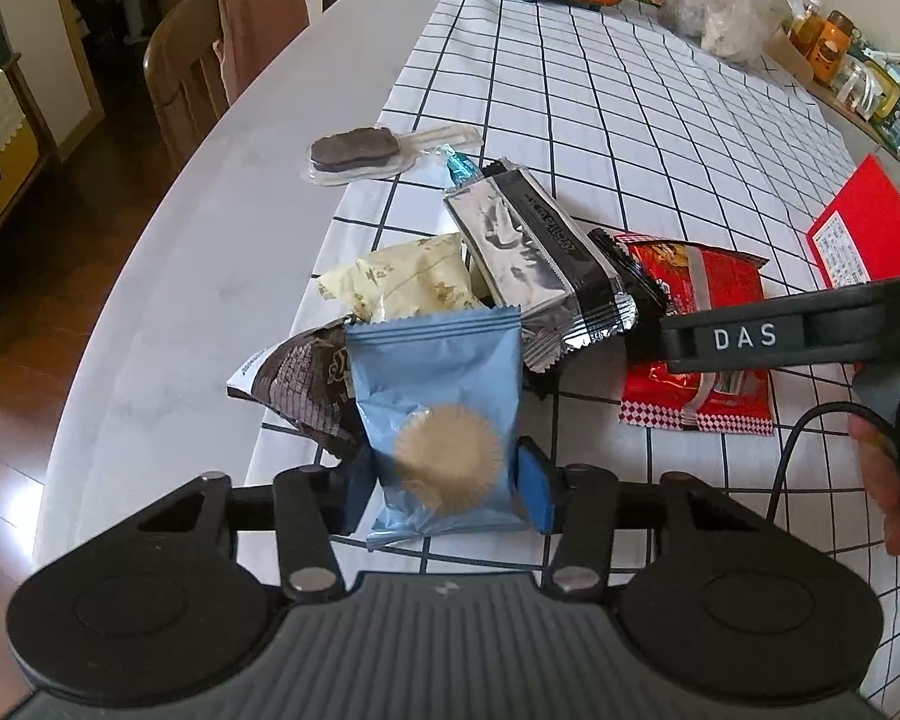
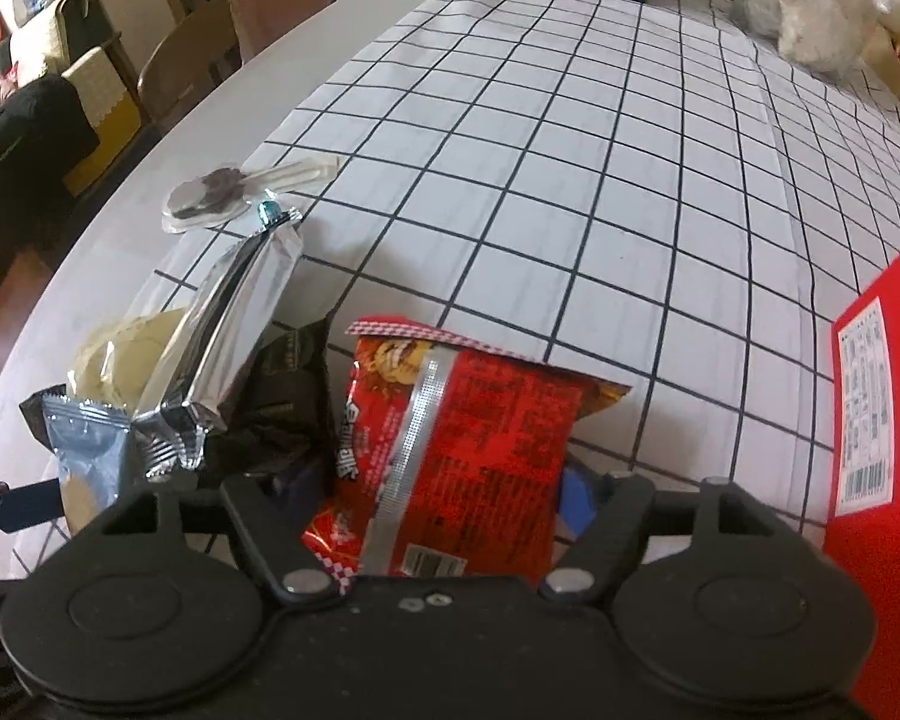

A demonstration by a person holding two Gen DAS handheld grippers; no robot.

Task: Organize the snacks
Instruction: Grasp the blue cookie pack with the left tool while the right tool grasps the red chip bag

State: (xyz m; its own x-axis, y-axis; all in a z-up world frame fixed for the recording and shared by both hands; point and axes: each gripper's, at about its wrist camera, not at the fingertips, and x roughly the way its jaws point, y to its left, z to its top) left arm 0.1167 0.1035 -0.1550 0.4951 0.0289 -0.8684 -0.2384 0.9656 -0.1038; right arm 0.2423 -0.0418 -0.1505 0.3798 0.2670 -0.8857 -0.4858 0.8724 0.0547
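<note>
My left pad sits half behind the blue packet; the brown packet and cream packet run under that blue packet too; the red box is cut by the frame edge; its label print is too small to read.

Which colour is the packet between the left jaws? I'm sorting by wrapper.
Light blue packet, with a tan cake pictured; clearest in the left wrist view.

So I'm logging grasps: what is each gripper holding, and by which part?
Left gripper brackets the blue packet at its lower end; right gripper brackets the red packet's near end. Firm contact cannot be told.
</note>
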